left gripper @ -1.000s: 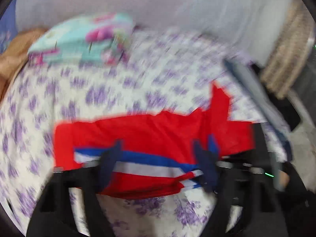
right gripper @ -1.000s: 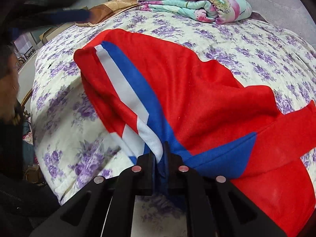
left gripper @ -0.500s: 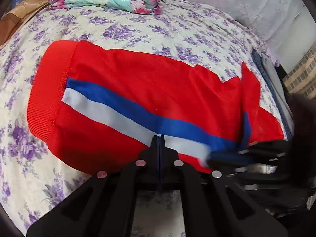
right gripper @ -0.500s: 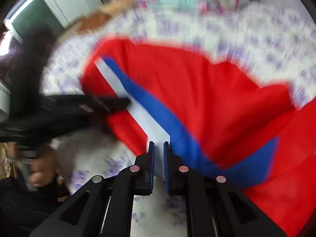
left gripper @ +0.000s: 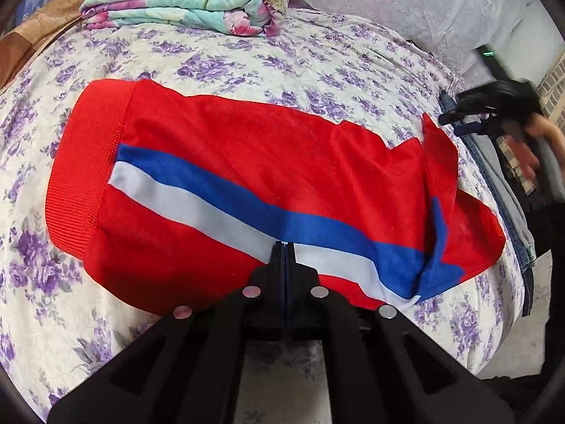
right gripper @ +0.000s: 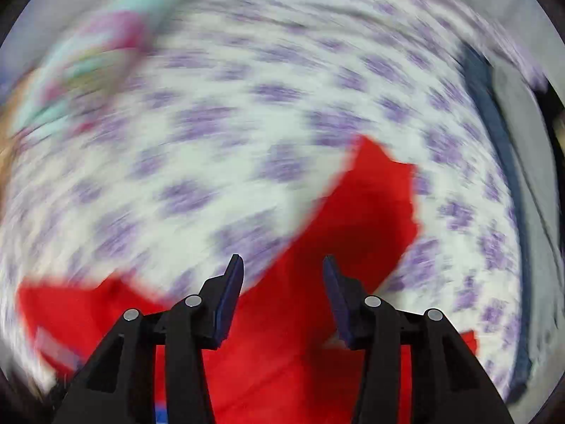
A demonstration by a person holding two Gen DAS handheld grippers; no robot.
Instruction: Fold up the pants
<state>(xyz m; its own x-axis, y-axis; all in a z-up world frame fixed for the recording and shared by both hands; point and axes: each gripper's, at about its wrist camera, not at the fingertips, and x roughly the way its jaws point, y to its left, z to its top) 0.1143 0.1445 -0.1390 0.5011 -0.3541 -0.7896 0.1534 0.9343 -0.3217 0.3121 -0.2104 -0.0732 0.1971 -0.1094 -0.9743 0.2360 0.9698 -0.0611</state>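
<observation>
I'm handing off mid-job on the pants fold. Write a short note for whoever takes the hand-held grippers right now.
Left hand-held gripper: shut, with its tips over the white stripe of the red pants; whether it pinches cloth cannot be told.
Right hand-held gripper: jaws opening, nothing between the pads, red cloth below; the view is motion-blurred.
Pants: lying folded across the floral bedspread, waistband at the left, one flap standing up at the right end.
Folded blanket sits at the far end of the bed.
Left: flatten the right-end flap, likely fold once more.
</observation>
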